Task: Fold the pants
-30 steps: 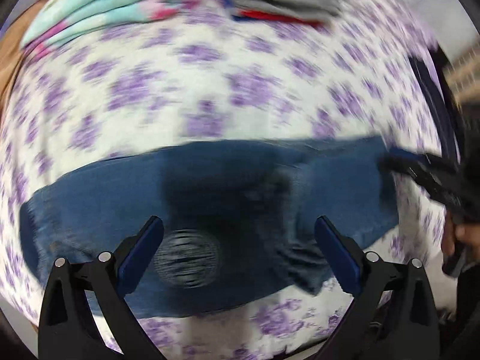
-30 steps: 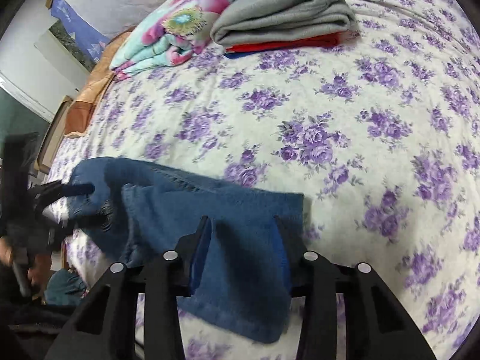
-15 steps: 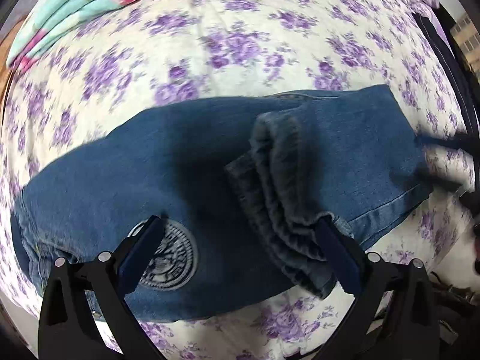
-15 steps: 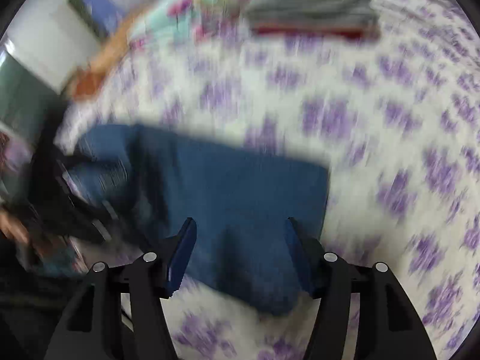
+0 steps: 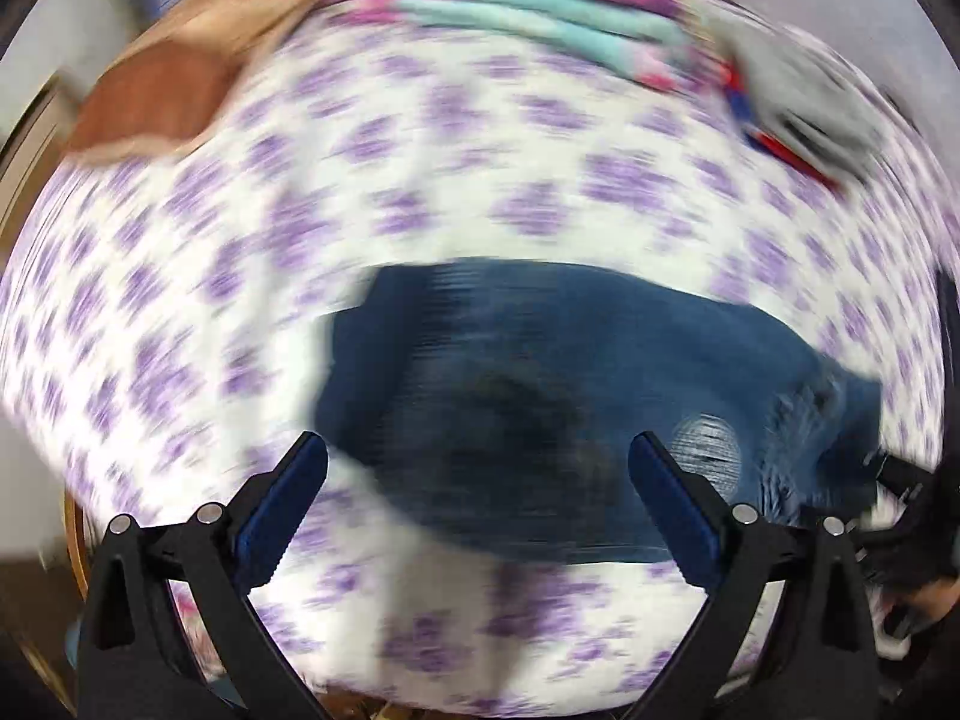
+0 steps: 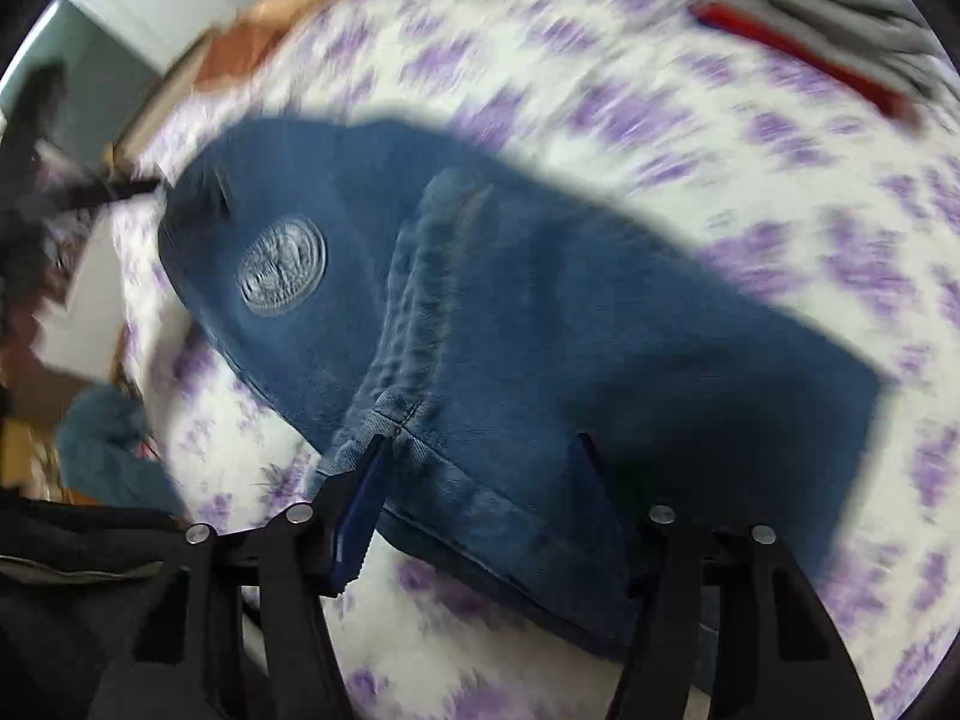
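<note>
Folded blue denim pants (image 6: 630, 324) lie on a bed sheet (image 6: 780, 180) printed with purple flowers. A round silver patch (image 6: 282, 267) and the gathered waistband (image 6: 414, 312) show on top. My right gripper (image 6: 480, 450) hovers low over the near hem, its jaws opening; the cloth lies under the fingers, and the pads do not press it. My left gripper (image 5: 480, 462) stands wide open over the left end of the pants (image 5: 570, 396), holding nothing. This view is blurred. The right gripper (image 5: 900, 480) shows at its right edge.
At the back of the bed lies a grey-and-red stack of folded clothes (image 6: 840, 30) beside a teal and pink floral blanket (image 5: 510, 6). A brown cushion (image 5: 156, 96) sits at the far left. The bed's near edge runs just below both grippers.
My left gripper swept to the left, so the pants now sit right of centre in its view. My right gripper's jaws widened, let go of the denim, and came lower over the hem.
</note>
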The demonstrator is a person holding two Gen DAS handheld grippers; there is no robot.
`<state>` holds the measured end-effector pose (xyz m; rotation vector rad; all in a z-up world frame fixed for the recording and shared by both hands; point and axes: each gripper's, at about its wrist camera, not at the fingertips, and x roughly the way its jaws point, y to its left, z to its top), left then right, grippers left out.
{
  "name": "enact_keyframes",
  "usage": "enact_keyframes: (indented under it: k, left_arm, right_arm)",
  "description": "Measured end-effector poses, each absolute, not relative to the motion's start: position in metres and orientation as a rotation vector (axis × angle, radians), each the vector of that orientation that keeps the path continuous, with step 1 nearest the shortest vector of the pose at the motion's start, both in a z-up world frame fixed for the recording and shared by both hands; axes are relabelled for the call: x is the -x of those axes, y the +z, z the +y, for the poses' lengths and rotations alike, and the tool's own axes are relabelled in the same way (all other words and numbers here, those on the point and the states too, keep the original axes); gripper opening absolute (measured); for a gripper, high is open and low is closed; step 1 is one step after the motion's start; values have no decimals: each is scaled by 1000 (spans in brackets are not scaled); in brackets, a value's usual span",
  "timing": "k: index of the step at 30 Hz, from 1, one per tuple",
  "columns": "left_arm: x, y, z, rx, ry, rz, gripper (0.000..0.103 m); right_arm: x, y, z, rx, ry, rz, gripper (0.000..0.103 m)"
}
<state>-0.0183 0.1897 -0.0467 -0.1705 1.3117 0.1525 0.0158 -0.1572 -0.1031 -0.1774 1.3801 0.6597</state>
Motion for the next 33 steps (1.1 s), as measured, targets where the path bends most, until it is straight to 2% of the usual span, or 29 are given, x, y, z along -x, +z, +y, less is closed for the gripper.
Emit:
enact_keyframes:
  k: [2, 6, 11, 15, 18, 20, 21, 24, 25, 29, 31, 33]
  left_arm:
    - [27, -51, 216, 240, 214, 1317, 98]
    - [42, -57, 250, 388, 228, 1327, 98]
    - [43, -75, 237, 441, 131, 1366, 98]
    - [30, -87, 212, 402, 12, 1401, 97]
    - [19, -101, 204, 446, -33, 1428, 79]
    - [10, -116, 207, 494, -58, 1428, 81]
    - [6, -126, 210, 522, -43, 1438, 89]
    - [-1, -151, 226, 735, -31, 1415, 99]
    - [-4, -149, 225, 758, -2, 1417, 97]
    - [-7, -136, 208, 616, 68, 1422, 72]
    - [-3, -117, 200, 553, 105, 1390, 44]
    - [4, -84, 179, 422, 125, 1342, 35]
  right_arm:
    - [-13, -102, -143, 266, 629, 1364, 66]
    - [-26, -71, -163, 157, 627, 1384, 65]
    - [-37, -38, -209, -21, 522, 1322, 70]
    - [-35, -40, -220, -75, 440, 1310, 70]
    - [-27, -41, -228, -138, 426, 1310, 70]
    - [-18, -45, -223, -145, 425, 1323, 71]
    - [-14, -47, -221, -142, 426, 1326, 71]
    - [-5, -48, -225, -150, 418, 1324, 71]
    - [-2, -47, -229, -153, 417, 1320, 71]
    - [-2, -50, -244, -164, 429, 1319, 71]
    - [-6, -49, -250, -161, 444, 1305, 71]
    - [-11, -46, -257, -154, 474, 1286, 71]
